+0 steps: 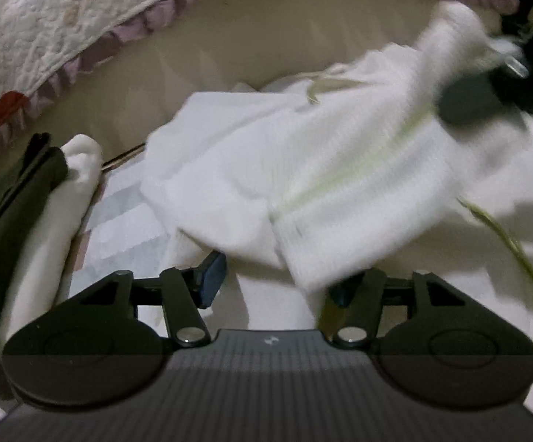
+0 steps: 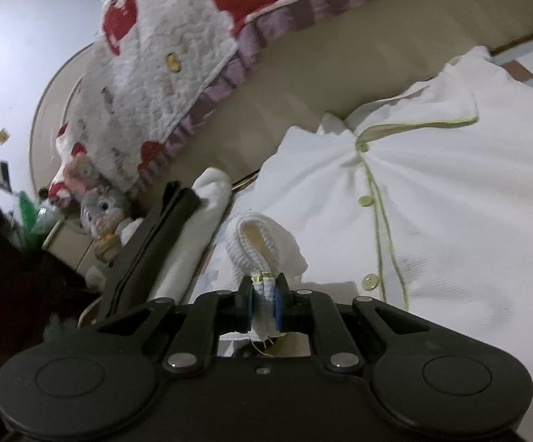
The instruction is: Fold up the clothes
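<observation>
A white button-up shirt [image 1: 295, 169] with pale green piping lies spread on the bed and looks blurred in the left wrist view. My left gripper [image 1: 277, 285] is open, its fingers wide apart at the shirt's near hem, which droops over the right finger. In the right wrist view the shirt [image 2: 432, 199] shows its green buttons and collar. My right gripper [image 2: 265, 294] is shut on a bunched white sleeve cuff [image 2: 259, 243] of that shirt. From the left wrist view the right gripper [image 1: 465, 103] appears as a dark blur at the shirt's far right.
A quilted blanket [image 1: 45, 29] with red figures and a purple ruffle hangs over a beige bed edge [image 1: 266, 37]. Folded black and white clothes [image 2: 178, 243] are stacked at the left. Stuffed toys [image 2: 97, 206] sit beyond them. A checked sheet [image 1: 126, 228] lies under the shirt.
</observation>
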Demonstrator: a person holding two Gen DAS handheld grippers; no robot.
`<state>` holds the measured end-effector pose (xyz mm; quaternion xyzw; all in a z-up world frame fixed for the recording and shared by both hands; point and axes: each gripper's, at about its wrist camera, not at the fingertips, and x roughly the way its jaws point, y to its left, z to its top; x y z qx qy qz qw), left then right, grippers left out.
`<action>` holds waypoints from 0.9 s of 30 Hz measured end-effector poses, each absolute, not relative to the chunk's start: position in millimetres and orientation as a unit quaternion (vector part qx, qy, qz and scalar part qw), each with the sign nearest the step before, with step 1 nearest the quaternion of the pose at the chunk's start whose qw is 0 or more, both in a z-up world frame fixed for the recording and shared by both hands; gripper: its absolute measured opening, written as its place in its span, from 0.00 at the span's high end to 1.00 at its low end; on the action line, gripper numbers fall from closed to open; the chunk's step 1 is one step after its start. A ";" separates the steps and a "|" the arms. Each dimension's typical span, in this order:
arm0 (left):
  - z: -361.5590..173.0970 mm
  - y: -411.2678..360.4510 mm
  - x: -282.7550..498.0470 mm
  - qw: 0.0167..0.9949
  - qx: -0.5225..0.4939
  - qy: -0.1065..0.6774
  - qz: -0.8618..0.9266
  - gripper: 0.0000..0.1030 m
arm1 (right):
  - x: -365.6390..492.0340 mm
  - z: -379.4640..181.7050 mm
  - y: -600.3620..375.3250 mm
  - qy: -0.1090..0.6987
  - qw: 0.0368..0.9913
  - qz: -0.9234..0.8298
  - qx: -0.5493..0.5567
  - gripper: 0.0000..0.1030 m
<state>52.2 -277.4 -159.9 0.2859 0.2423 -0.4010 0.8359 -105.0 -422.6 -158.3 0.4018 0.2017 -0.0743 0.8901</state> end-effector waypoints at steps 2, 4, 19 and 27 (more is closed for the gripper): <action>-155.0 -275.2 56.2 0.841 0.282 0.242 -0.394 0.97 | -104.7 -156.6 -418.6 0.210 0.895 -0.069 0.388 0.88; -146.9 -269.9 57.4 0.852 0.289 0.215 -0.380 0.97 | -103.7 -156.6 -414.5 0.223 0.897 -0.069 0.375 0.84; -41.6 -10.1 141.2 0.959 -0.155 0.222 -0.082 0.97 | -80.7 -176.8 -343.2 0.390 0.895 -0.025 0.214 0.55; -70.9 22.9 143.7 0.928 -0.237 0.287 -0.004 0.97 | -80.3 -202.0 -284.9 0.451 0.892 0.012 0.011 0.53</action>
